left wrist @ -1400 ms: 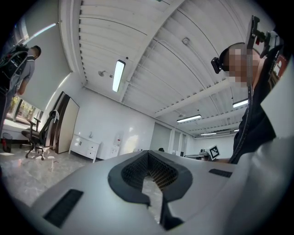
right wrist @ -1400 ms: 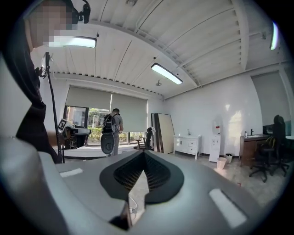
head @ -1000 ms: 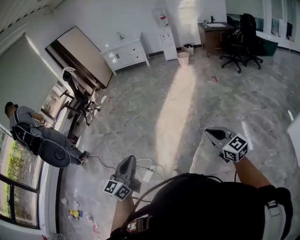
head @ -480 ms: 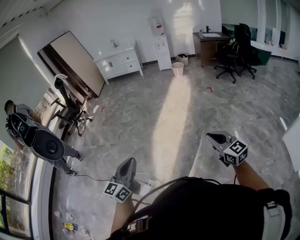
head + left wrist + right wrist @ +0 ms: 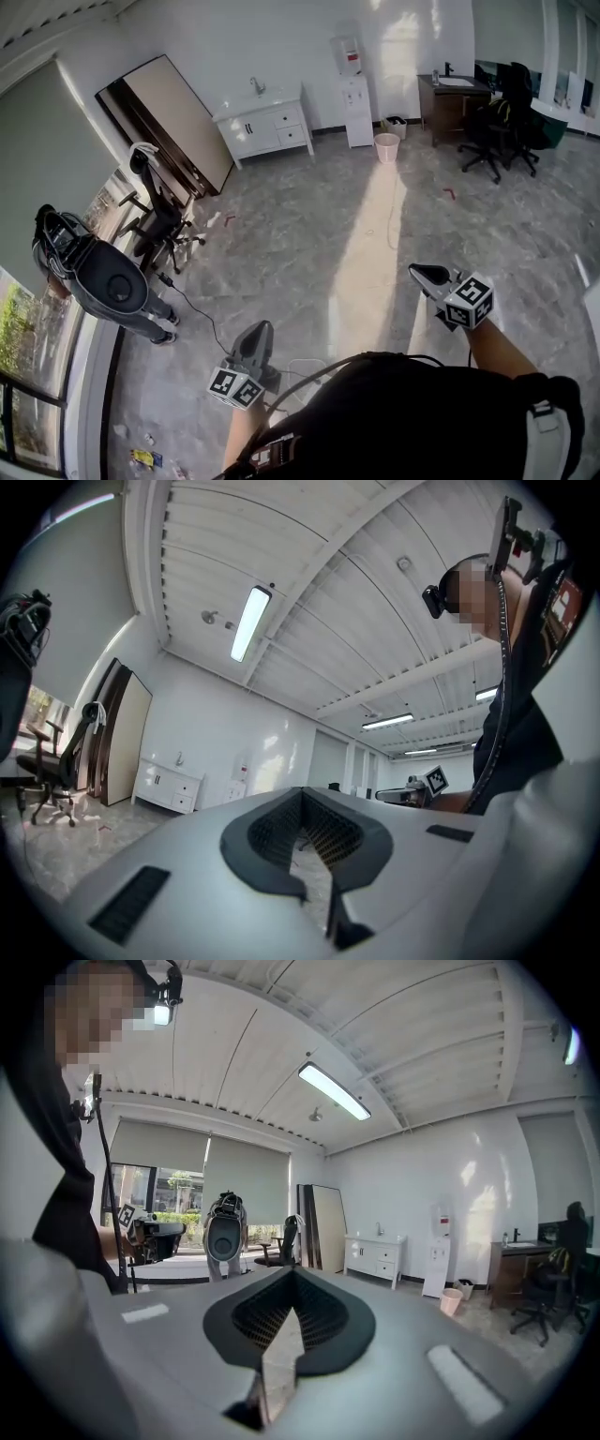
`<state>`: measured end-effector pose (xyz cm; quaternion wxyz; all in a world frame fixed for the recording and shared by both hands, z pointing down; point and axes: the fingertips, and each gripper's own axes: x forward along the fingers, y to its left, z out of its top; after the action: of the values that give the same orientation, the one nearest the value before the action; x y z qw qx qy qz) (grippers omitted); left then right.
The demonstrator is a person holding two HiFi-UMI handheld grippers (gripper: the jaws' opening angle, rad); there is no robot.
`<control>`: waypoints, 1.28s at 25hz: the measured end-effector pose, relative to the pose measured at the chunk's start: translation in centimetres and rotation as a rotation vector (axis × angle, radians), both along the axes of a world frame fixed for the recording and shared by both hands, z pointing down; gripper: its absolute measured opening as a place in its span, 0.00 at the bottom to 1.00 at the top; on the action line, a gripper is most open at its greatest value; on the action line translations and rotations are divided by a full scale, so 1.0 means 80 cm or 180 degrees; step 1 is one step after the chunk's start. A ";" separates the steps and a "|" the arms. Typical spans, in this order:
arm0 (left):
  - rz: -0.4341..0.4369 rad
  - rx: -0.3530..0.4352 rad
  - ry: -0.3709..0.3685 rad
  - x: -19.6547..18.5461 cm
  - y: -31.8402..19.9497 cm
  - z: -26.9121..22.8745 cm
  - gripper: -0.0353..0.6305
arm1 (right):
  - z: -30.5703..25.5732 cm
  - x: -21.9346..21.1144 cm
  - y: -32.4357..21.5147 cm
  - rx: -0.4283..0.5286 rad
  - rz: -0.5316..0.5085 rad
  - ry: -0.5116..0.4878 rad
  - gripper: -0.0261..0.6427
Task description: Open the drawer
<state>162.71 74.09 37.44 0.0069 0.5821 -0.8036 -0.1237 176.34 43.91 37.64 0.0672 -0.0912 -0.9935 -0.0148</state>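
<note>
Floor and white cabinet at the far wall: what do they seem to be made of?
The floor is probably polished marble or marble-look tile: it has grey veining and a glossy sheen where the sunlight falls. The white cabinet is likely painted wood or laminate, with smooth, even fronts and small dark handles. What lies under the white cannot be told.

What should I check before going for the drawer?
1. Cabinet in view: ok, against the far wall.
2. Cabinet within reach: not ok, open floor lies between.
3. Left hand-held gripper empty: ok, shut on nothing.
4. Right hand-held gripper empty: ok, shut on nothing.
5. Drawer handle shape: cannot tell, too small.
6. Cable off the path: ok, lies left.
</note>
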 end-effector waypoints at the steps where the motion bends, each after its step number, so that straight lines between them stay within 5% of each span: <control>1: -0.0033 0.0009 0.0014 -0.011 0.004 0.002 0.06 | 0.002 -0.014 0.002 0.0016 -0.0026 0.0015 0.04; 13: -0.0500 -0.0075 0.0067 -0.124 -0.003 0.010 0.06 | 0.014 -0.203 -0.025 -0.0088 -0.0566 0.0053 0.04; 25: -0.1196 0.0028 0.0042 -0.259 -0.123 -0.004 0.06 | 0.003 -0.424 -0.148 0.0029 -0.1307 -0.0032 0.04; 32: -0.1306 -0.0030 0.0141 -0.320 -0.164 0.008 0.06 | 0.021 -0.511 -0.180 -0.0013 -0.1485 0.0060 0.04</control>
<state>137.13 60.99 38.07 0.0019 0.4033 -0.9056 -0.1315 135.50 29.52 39.28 0.0710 -0.3186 -0.9448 -0.0270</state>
